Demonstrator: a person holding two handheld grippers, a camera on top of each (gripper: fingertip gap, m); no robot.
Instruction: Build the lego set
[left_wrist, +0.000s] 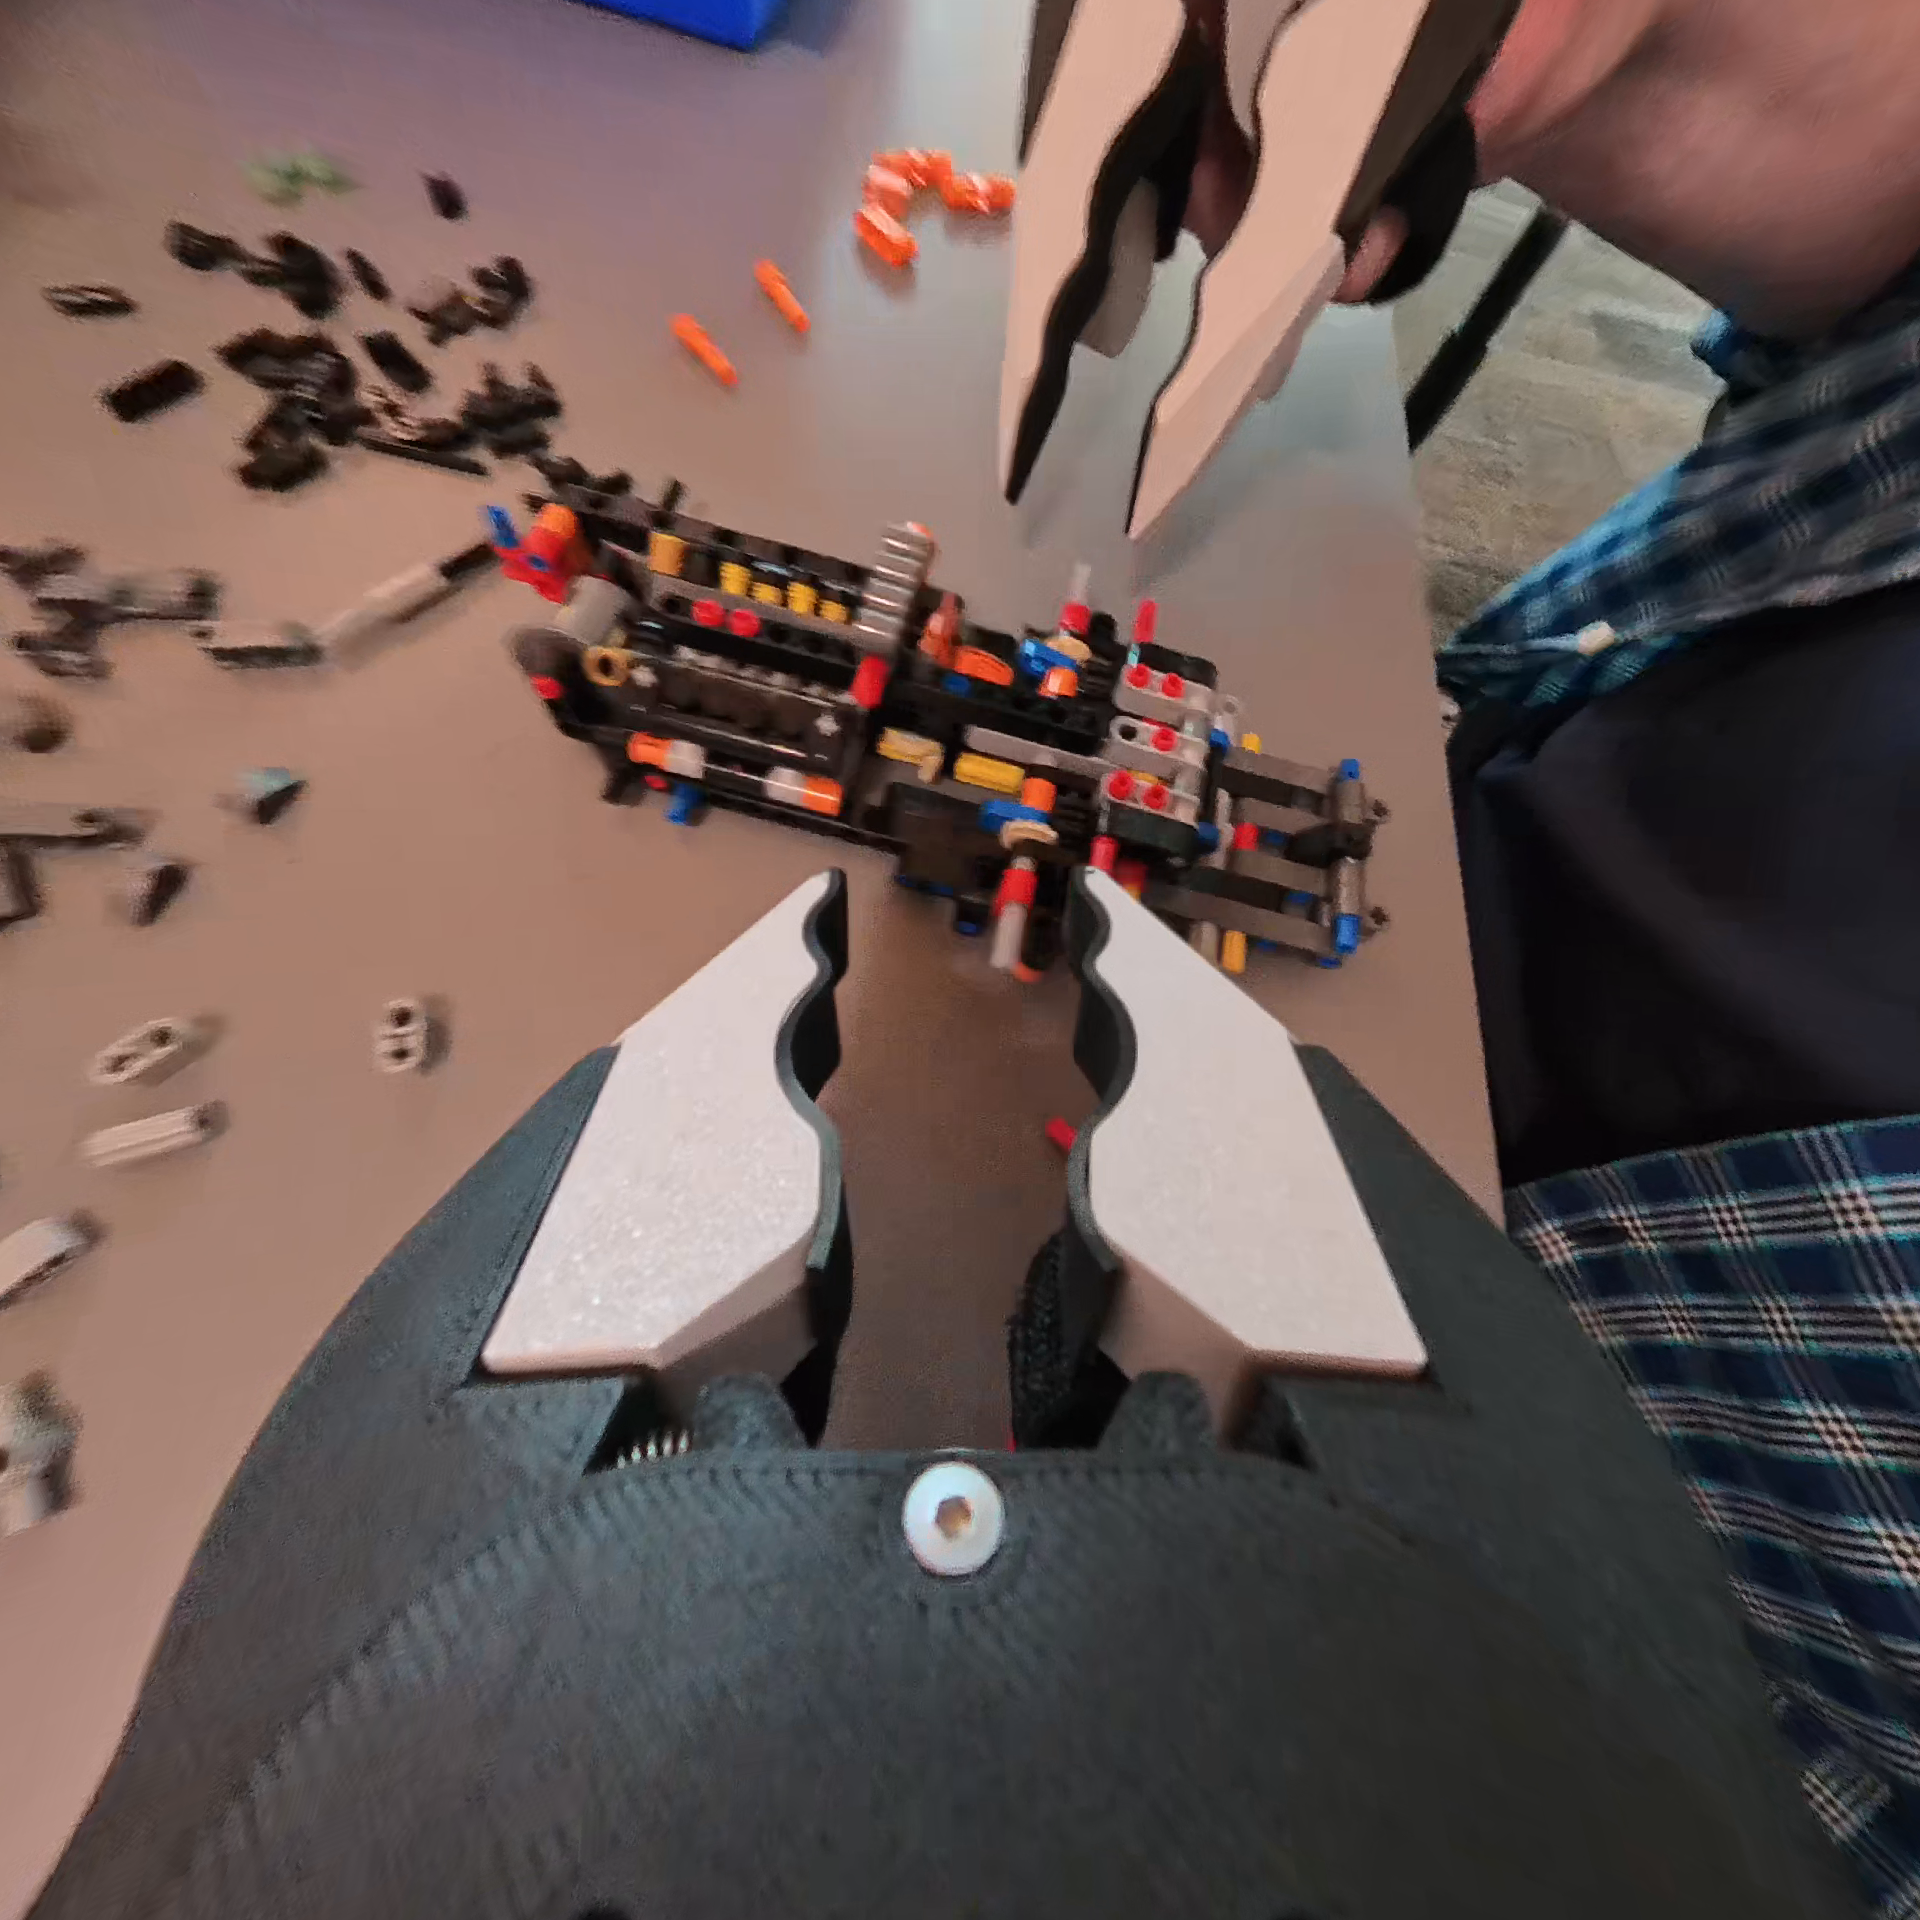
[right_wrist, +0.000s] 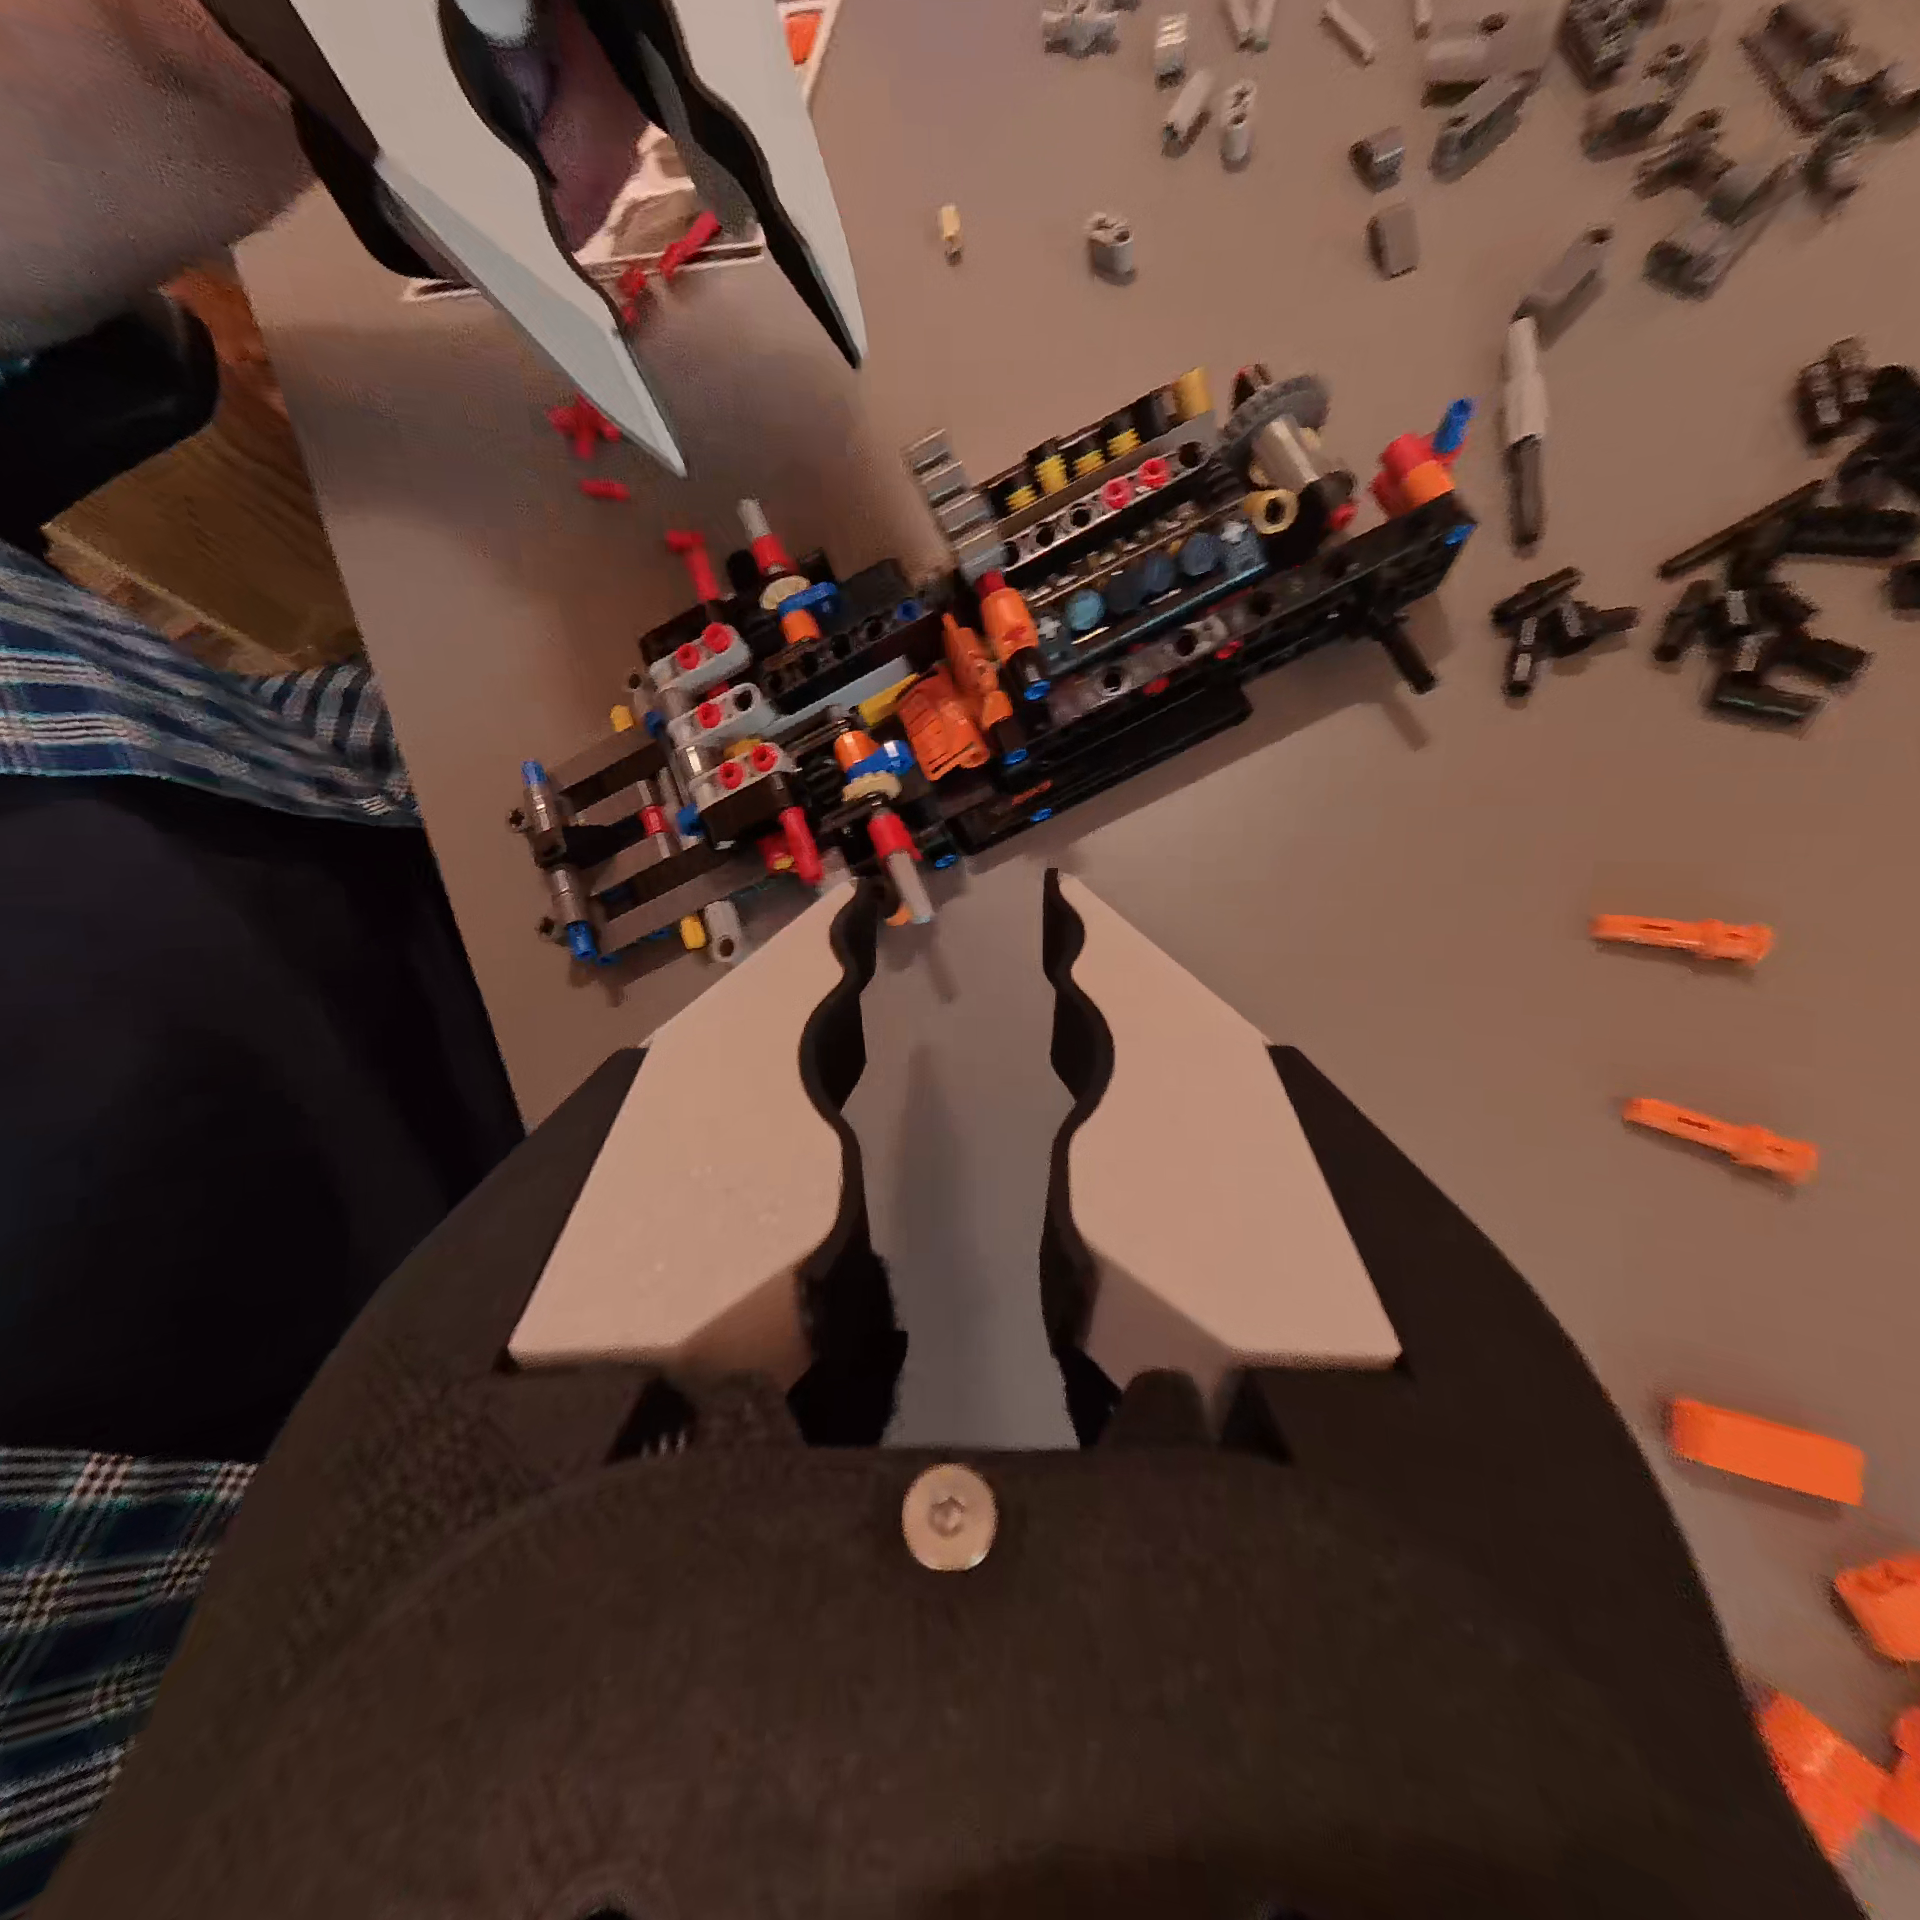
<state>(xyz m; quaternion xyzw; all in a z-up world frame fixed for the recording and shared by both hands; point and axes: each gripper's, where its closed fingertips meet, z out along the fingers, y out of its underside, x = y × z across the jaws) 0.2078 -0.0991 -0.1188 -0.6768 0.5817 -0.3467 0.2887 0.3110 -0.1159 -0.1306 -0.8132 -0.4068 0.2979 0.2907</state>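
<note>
Part-built lego chassis (left_wrist: 935, 727) lay flat mid-surface (left_wrist: 520, 1039), near person's torso for reach. Left hand-held gripper (left_wrist: 956, 894) empty, jaws moderately apart, tips just beside chassis edge. Right hand-held gripper (right_wrist: 951, 894) likewise empty, parted, opposite side; likely bracing approach. Loose pieces sorted by colour: black pile (left_wrist: 343, 364), orange beams (right_wrist: 1714, 1039)

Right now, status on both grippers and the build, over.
Left gripper open, empty. Right gripper open, empty. Long black multicoloured lego chassis flat on grey table, untouched. Loose black bricks scattered aside, path clear.

Black claw (left_wrist: 956, 894) body, pale wavy fingers (left_wrist: 717, 1101), silver screw (left_wrist: 953, 1519); plaid sleeve (left_wrist: 1756, 1340).
</note>
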